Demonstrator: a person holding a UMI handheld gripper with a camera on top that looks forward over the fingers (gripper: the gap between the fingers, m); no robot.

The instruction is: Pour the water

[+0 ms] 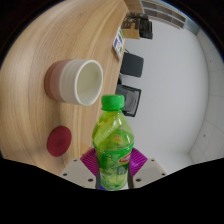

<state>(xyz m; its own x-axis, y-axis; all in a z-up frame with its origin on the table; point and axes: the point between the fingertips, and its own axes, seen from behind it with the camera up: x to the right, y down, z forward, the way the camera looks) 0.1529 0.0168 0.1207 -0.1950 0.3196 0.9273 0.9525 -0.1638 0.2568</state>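
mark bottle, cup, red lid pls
bottle (pixel 113 140), gripper view, on its label
cup (pixel 76 81), gripper view, on its outer wall
red lid (pixel 59 141), gripper view, on its top face

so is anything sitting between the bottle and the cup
No. The green bottle, gripped between the gripper fingers, has only bare table between it and the cup; the red cap lies off to the side.
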